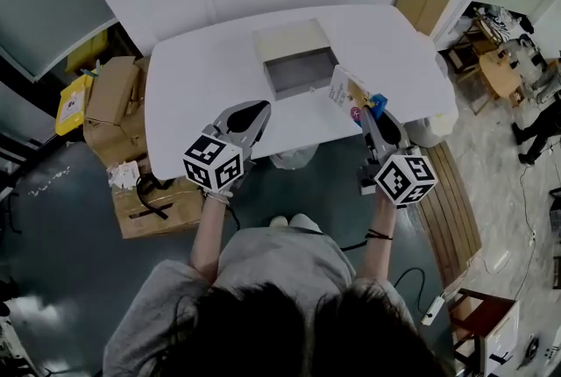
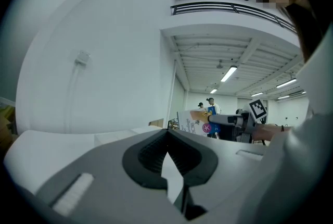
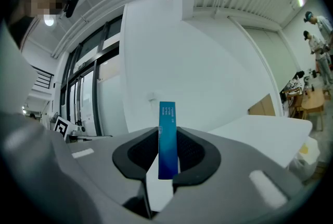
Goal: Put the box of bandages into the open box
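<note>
The open box (image 1: 298, 70) is grey inside with a pale raised lid and stands mid-table on the white table (image 1: 202, 77). My right gripper (image 1: 368, 108) is shut on the box of bandages (image 1: 344, 88), white with a blue edge, holding it upright above the table's front right part, just right of the open box. In the right gripper view the blue narrow side of the bandage box (image 3: 167, 119) stands clamped between the jaws. My left gripper (image 1: 257, 112) hovers at the table's front edge, left of the open box, shut and empty; its closed tips (image 2: 167, 133) touch. The left gripper view also shows the bandage box (image 2: 191, 124).
Cardboard cartons (image 1: 114, 90) and another carton (image 1: 153, 204) lie on the floor at the left. A wooden slatted bench (image 1: 456, 200) runs along the right. A pale bag (image 1: 294, 159) sits under the table's front edge. People stand far right.
</note>
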Demonstrator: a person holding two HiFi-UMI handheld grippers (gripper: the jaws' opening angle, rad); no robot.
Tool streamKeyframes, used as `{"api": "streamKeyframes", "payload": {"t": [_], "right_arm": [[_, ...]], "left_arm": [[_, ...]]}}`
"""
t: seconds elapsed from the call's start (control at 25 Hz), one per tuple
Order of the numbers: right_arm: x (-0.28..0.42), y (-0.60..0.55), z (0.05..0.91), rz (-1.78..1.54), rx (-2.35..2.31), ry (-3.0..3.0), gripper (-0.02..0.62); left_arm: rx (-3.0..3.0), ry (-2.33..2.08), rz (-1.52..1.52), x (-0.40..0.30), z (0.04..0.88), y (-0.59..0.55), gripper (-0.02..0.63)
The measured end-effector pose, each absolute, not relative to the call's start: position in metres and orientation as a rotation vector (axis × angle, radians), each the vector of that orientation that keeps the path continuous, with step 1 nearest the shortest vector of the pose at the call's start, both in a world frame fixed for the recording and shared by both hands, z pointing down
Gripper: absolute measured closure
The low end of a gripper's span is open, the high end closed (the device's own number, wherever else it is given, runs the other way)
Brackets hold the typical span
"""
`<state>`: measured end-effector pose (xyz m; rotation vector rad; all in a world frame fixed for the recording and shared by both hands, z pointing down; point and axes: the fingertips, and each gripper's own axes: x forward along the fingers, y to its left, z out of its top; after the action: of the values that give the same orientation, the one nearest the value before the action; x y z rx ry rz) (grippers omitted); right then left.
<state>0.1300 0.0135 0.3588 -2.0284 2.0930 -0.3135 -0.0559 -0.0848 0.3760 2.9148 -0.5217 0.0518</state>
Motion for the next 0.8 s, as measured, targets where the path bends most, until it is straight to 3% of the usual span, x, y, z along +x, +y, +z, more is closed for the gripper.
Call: {"api": "streamKeyframes", "payload": {"t": [0.8], "right_arm": [[0.188, -0.076, 0.361, -0.402, -1.905, 2.303, 0.495]], "left_arm": [[2.801, -0.698, 0.053, 0.001, 0.387, -0.139, 0.612]]}}
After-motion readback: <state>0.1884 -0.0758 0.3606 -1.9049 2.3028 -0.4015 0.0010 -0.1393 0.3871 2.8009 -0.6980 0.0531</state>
